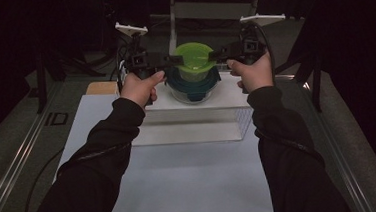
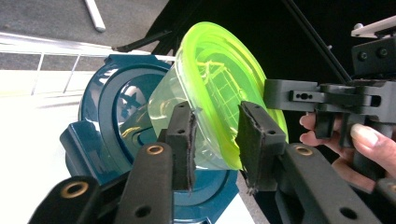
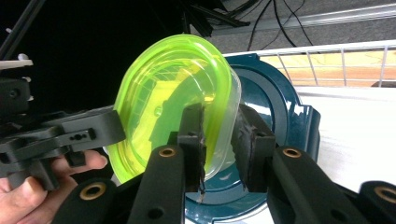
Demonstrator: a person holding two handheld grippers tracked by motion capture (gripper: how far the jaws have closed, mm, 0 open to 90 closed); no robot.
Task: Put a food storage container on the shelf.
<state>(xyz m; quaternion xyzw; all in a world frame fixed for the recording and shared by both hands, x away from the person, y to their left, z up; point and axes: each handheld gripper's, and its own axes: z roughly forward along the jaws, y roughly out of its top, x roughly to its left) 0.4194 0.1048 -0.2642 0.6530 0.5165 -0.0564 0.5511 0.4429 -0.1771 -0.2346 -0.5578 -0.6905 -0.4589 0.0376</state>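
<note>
Left gripper: jaws clamped on the rim of the clear container with the lime-green lid, pinching lid edge and wall together.
Right gripper: jaws closed on the opposite rim of that container.
Hands: left hand and right hand grip the handles, black sleeves behind.
Container: lifted between both grippers, sitting in or just above the teal-lidded container; contact unclear.
Platform: teal container rests on a white raised platform.
Surface: white, carrying the platform.

No legible text — anywhere.
</note>
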